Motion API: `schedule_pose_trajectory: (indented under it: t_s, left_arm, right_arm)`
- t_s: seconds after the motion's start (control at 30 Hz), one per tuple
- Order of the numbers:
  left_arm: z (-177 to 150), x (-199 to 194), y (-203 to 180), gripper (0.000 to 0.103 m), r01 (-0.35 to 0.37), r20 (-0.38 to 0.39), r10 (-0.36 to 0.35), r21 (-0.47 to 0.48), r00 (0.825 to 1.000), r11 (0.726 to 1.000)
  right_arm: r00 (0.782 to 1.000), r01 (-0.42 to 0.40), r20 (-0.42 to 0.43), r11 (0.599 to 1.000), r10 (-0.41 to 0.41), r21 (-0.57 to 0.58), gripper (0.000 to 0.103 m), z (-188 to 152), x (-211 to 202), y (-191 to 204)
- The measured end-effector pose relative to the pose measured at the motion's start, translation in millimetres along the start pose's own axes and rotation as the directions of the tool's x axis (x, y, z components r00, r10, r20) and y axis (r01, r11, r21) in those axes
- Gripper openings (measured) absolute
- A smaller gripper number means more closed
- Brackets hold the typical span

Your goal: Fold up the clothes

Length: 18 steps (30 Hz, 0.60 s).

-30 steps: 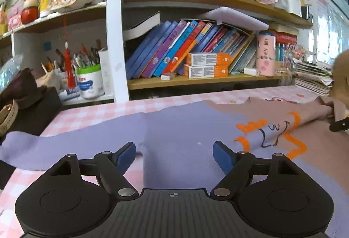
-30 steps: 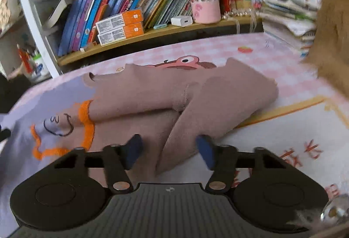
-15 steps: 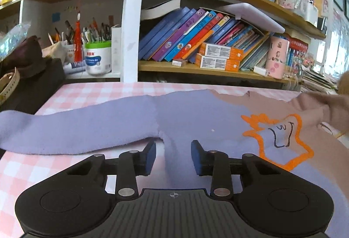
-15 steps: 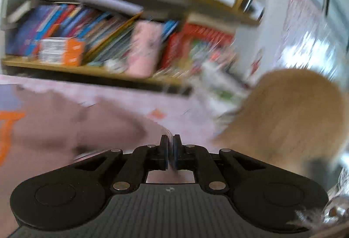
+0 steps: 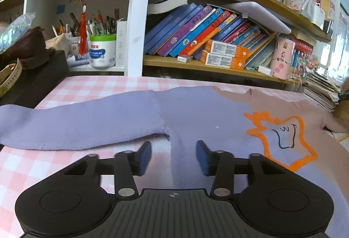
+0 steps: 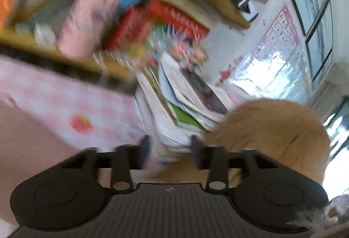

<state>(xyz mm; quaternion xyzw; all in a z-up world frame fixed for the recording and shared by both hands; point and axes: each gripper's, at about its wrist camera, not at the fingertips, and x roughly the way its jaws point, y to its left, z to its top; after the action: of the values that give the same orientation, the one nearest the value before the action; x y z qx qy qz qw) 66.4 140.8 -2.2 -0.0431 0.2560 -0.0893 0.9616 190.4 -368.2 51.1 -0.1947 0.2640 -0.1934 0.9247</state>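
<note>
Left claw (image 5: 173,154) opening over my purple sweater (image 5: 196,115), pads not pressing; right claw (image 6: 169,151) opening too, holding nothing, view blurred.

Probably home study: crammed bookshelves (image 5: 207,37), pen pots (image 5: 102,50) (gingham tablecloth (image 5: 91,85)).

Daylight is admitted from a glaring window (image 6: 272,76) right of the jaws. The right wrist view is heavily motion-blurred; the left is sharp, with edges bowed.
</note>
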Motion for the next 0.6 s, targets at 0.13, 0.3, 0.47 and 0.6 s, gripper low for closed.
schedule_pose_trajectory:
  t_s: [0.13, 0.3, 0.47, 0.6]
  left_arm:
    - [0, 0, -1, 0.048, -0.006, -0.001, 0.006, -0.004, 1.000, 1.000]
    - [-1, -8, -2, 0.045, -0.065, 0.052, 0.066, -0.019, 0.996, 0.998]
    - [-13, -39, 3, 0.045, -0.041, 0.057, 0.046, -0.079, 0.997, 0.996]
    - [-28, -65, -1, 0.045, -0.010, 0.031, 0.013, -0.103, 0.999, 0.995]
  right_arm:
    - [0.919, -0.392, 0.077, 0.913, 0.386, 0.111, 0.063, -12, -62, 12]
    - [0.784, -0.620, 0.066, 0.772, 0.617, 0.139, 0.064, -57, -117, 44]
    - [0.758, -0.651, 0.032, 0.755, 0.651, 0.079, 0.063, -97, -152, 64]
    - [0.752, -0.657, 0.029, 0.745, 0.659, 0.111, 0.063, -114, -166, 55]
